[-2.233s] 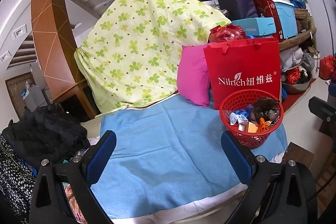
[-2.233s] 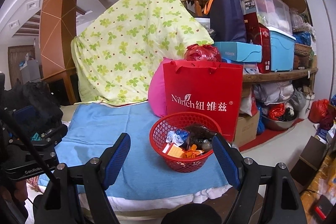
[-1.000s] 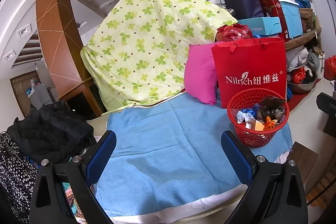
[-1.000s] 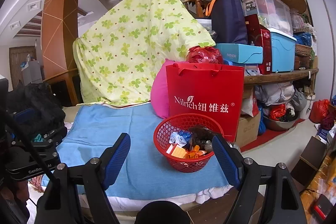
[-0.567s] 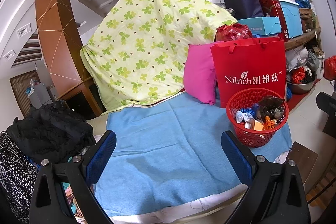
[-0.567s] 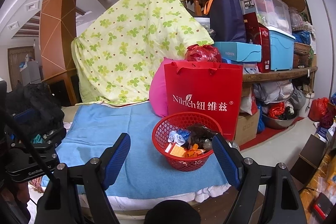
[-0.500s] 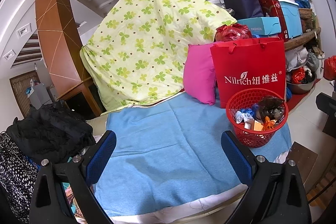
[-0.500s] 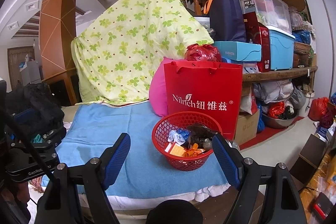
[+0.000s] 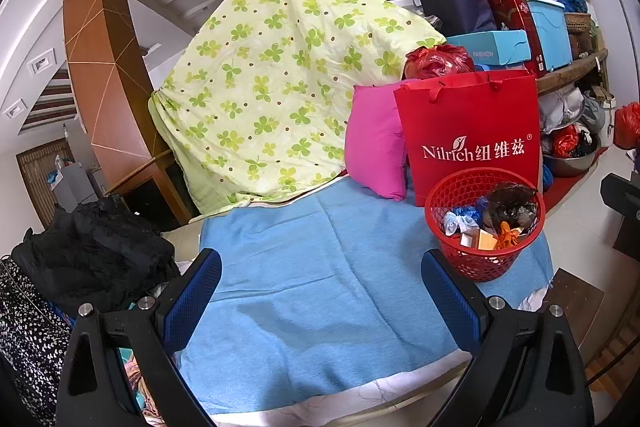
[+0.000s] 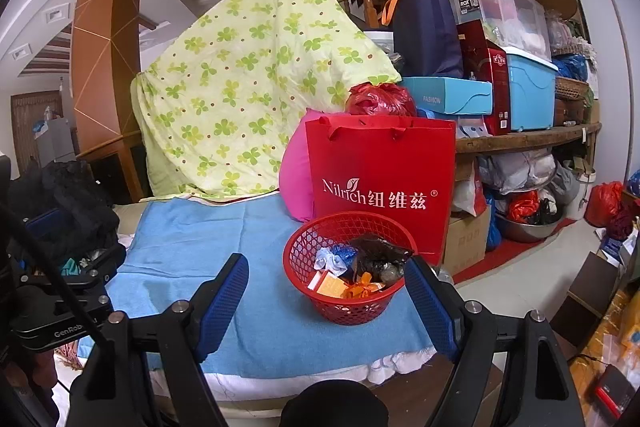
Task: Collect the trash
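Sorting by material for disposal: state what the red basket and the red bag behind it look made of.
Red basket: moulded plastic, judging by its slightly glossy open lattice wall. Red bag: probably matte coated paper, given flat stiff panels, a printed logo and cord handles.

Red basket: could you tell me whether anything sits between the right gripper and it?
Nothing visible does. The right gripper is open, and only bare blue blanket lies between its fingers and the red basket. The red paper bag and pink pillow stand behind the basket.

Soft even daylight, fisheye-warped edges
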Demonstrator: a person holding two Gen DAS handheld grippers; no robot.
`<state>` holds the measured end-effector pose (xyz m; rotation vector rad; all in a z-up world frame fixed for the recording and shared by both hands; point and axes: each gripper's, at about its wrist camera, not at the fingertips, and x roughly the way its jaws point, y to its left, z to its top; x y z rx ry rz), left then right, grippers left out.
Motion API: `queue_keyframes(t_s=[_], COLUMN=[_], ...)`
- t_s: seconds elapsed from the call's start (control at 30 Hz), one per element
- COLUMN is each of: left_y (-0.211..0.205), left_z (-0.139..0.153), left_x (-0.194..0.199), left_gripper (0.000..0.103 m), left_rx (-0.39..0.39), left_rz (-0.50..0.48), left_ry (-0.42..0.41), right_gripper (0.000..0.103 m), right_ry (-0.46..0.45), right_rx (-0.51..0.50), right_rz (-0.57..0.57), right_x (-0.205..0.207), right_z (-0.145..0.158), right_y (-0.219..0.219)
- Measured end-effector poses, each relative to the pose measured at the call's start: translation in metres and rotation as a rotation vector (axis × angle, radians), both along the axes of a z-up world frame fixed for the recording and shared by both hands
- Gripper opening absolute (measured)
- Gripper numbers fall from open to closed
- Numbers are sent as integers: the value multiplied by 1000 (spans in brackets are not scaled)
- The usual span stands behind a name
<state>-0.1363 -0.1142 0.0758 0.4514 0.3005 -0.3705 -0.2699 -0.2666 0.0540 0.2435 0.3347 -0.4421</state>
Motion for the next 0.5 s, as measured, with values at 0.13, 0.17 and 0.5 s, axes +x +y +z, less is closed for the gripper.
queue_keyframes(t_s=[0.13,0.17,0.5], left_y=[0,1,0], left_z=[0,0,-1], left_x=[-1,0,-3], left_gripper=[100,100,100], left_rx=[4,3,4], left_rz=[-6,-7,-12], left_ry=[3,4,5], right_gripper=[83,83,83], right_ry=[-1,-1,-6], right_rx=[-1,-1,-2], right_rz=[0,-1,0], right_x=[0,0,-1], right_z=[1,0,0], right_y=[1,0,-1])
